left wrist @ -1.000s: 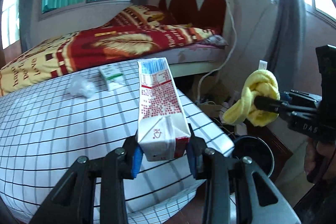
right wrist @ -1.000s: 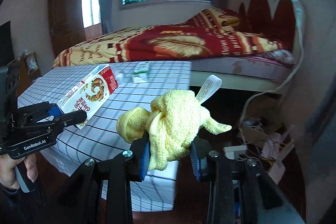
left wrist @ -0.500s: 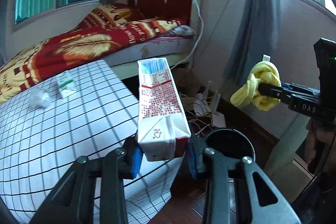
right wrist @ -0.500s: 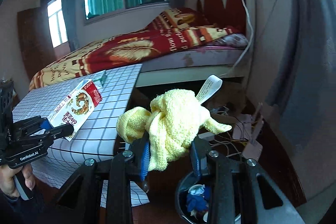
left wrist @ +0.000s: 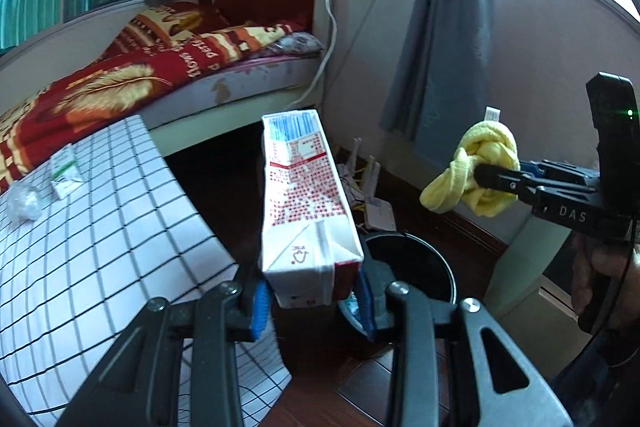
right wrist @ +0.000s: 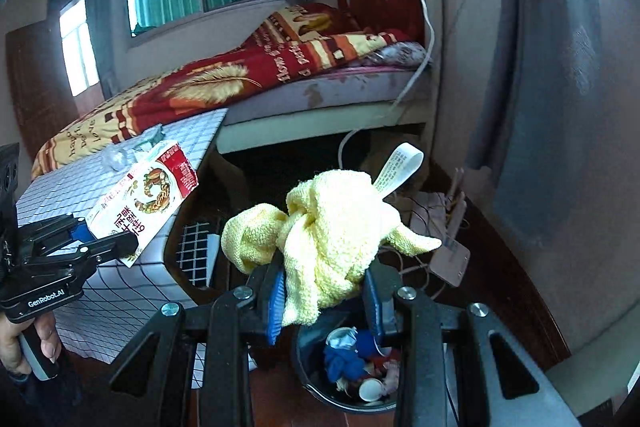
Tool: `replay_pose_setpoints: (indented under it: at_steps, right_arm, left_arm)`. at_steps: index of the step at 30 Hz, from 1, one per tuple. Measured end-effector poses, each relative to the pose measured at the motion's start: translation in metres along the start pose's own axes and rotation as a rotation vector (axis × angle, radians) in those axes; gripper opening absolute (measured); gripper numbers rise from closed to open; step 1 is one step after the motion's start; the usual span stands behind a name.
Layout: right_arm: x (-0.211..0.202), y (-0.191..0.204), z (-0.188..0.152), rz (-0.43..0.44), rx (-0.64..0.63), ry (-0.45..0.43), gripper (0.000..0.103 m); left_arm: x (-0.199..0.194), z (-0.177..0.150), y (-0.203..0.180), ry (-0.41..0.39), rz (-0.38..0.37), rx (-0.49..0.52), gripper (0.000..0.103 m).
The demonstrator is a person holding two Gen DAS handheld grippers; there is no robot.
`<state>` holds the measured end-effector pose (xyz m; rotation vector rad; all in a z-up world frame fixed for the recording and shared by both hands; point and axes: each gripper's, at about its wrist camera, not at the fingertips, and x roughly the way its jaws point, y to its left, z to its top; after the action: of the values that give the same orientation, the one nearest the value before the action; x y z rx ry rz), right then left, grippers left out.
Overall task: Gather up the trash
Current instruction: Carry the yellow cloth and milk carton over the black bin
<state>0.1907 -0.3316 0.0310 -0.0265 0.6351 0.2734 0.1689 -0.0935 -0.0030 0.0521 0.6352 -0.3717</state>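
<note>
Room: bedroom, checked table, black bin on floor.
Left gripper: my jaws clamp milk carton.
Right gripper: grips knotted yellow cloth.
Risk: releasing off-centre could drop either beside bin.

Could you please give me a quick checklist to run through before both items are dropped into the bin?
1. Left gripper clamped on milk carton: ok.
2. Right gripper clamped on yellow cloth: ok.
3. Trash bin open, with room inside: ok, some rubbish at the bottom.
4. Cloth directly over the bin mouth: ok in the right wrist view.
5. Carton directly over the bin mouth: cannot tell; the bin lies just behind it.
6. More trash left on the checked tablecloth: not ok, small box and crumpled wrapper remain.
</note>
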Motion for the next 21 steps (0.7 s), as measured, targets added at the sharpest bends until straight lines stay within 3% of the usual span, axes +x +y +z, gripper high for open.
replay_pose_setpoints:
  at_steps: [12,21]
  right_arm:
    - [0.004,-0.046,-0.032,-0.07,0.064,0.061,0.035]
    - [0.029,-0.063,-0.052,-0.07,0.09,0.125,0.035]
  left_arm:
    - [0.036,-0.011,-0.037,0.08,-0.081,0.045,0.037]
    - [0.071,-0.024,-0.051,0.172,-0.117,0.074,0.037]
